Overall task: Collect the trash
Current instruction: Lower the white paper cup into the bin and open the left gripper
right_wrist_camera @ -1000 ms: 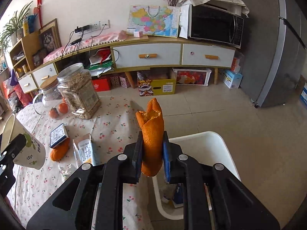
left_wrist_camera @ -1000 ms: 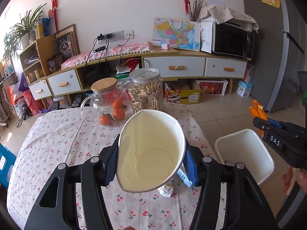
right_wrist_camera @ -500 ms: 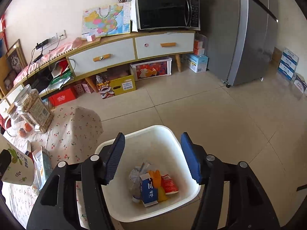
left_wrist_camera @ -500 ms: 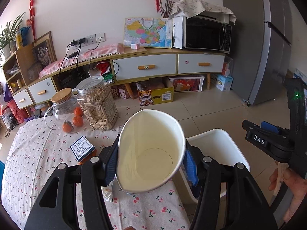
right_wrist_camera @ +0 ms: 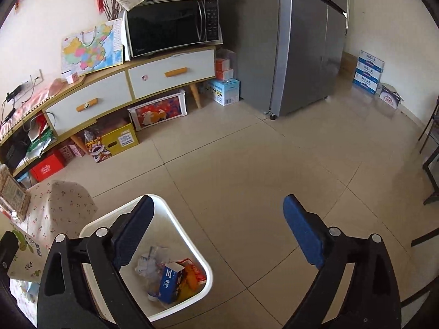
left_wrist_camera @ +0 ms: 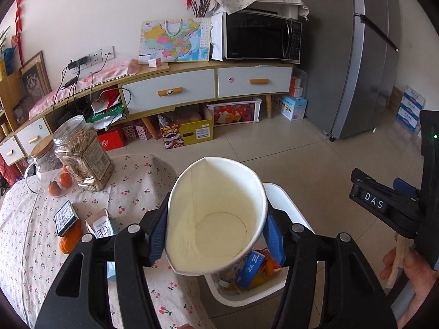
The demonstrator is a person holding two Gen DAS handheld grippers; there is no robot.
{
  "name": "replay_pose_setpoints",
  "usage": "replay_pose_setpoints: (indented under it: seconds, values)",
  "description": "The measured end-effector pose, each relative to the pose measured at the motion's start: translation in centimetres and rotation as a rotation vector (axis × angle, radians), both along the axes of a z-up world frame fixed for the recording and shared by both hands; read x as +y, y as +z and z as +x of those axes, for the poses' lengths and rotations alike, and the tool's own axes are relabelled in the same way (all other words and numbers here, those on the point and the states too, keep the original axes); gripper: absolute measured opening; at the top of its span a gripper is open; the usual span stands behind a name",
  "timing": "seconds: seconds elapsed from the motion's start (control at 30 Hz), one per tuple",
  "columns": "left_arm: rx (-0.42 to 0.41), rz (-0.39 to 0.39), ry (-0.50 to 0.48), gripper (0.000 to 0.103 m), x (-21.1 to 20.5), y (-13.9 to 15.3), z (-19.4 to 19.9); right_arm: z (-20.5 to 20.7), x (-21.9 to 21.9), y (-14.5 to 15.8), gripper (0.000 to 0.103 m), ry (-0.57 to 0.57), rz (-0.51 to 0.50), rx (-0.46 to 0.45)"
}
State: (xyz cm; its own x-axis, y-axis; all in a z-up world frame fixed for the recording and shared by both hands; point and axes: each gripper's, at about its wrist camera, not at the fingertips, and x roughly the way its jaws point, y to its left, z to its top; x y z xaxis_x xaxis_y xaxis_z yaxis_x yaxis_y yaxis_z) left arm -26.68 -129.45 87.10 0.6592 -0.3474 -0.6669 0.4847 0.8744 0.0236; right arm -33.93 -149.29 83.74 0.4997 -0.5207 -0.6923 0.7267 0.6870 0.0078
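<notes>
Clamped between the blue pads of the left gripper [left_wrist_camera: 216, 233]: a squashed white paper cup [left_wrist_camera: 216, 219], mouth toward the camera, long axis running along the fingers, base tipped down over the white plastic waste bin [left_wrist_camera: 285, 205]. Directly below and just beyond the cup, inside that bin: blue carton, orange scraps. Beside the bin, nothing between its widely spread jaws, just been opening: the right gripper [right_wrist_camera: 216, 233]. Farther left of the bin, on the cherry-print tablecloth [left_wrist_camera: 27, 233]: more wrappers.

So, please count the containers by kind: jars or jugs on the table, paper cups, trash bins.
Jars or jugs: 2, the seed jar and the lidded jug
Paper cup: 1
Trash bin: 1
Total: 4
</notes>
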Motion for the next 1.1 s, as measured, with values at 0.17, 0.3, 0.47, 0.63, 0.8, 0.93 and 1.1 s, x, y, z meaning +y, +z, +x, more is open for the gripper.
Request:
replay_pose_setpoints:
  seconds: [0.17, 0.3, 0.47, 0.63, 0.8, 0.93, 1.1]
  values:
    - [0.021, -0.019, -0.031, 0.067, -3.2, -0.5, -0.1, -1.6, -2.3, -0.4, 0.096, -0.092, 0.011, 0.003]
    - [0.058, -0.016, -0.040, 0.075, -5.1, -1.1, 0.1, -2.5, -2.9, -0.4, 0.096, -0.125, 0.021, -0.009]
    - [0.069, -0.008, -0.030, 0.081, -5.1, -1.2, -0.3, -2.3, -2.3, 0.0, 0.096, -0.111, 0.004, -0.019]
    - [0.051, 0.003, 0.014, 0.083, -3.0, -0.8, -0.1, -1.7, -0.7, 0.6, 0.096, -0.076, -0.002, -0.031]
    - [0.037, 0.010, 0.079, 0.083, 0.3, -0.5, 0.6, -0.9, 2.1, 1.4, 0.096, -0.024, -0.027, -0.040]
    - [0.034, 0.019, 0.111, 0.083, 3.1, -0.4, 1.1, -0.1, 4.6, 2.0, 0.096, 0.020, -0.037, -0.046]
    - [0.021, 0.031, 0.161, 0.083, 6.9, -0.5, 1.5, 1.2, 8.0, 2.1, 0.096, 0.080, -0.031, -0.048]
